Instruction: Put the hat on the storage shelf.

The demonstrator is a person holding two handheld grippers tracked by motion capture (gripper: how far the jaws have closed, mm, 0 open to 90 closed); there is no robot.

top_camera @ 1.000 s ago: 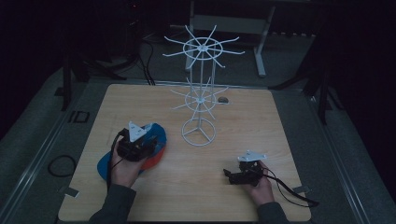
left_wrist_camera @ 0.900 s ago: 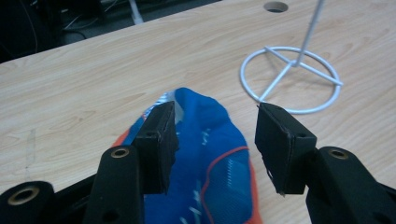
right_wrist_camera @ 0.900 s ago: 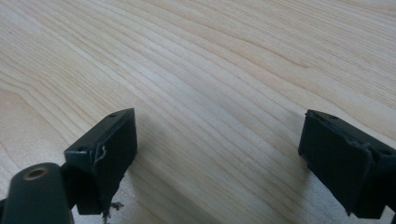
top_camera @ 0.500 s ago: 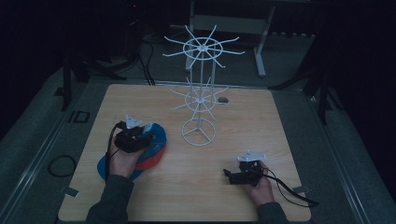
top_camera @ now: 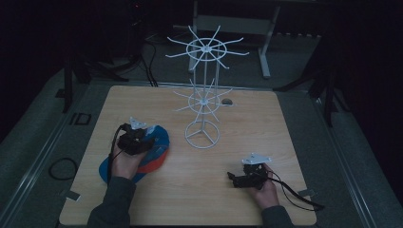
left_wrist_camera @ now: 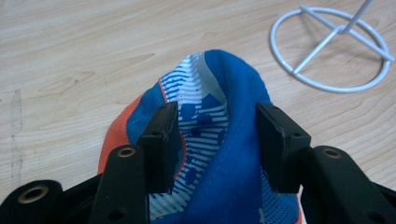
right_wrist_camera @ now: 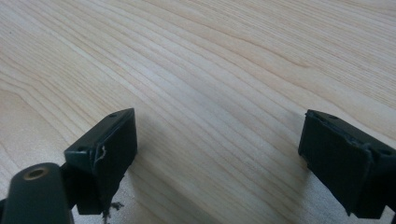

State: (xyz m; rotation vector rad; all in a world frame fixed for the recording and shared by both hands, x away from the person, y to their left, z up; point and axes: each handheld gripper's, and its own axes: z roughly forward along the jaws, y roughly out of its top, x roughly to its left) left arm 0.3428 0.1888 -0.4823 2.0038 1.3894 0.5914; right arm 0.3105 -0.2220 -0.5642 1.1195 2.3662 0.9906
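Note:
A blue, white and orange cap lies on the wooden table at the left. My left gripper sits on top of it. In the left gripper view the cap's crown is bunched into a ridge between the two jaws, which press on it from both sides. Near the front right of the table, my right gripper rests low with its jaws wide apart. Bare wood lies between them.
A white wire rack with two tiers of spoke arms stands mid-table, and its ring base is just beyond the cap. Cables trail from both grippers. The floor and stands around the table are dark.
My left gripper has shifted slightly away from the person over the cap. The right gripper has stayed where it was.

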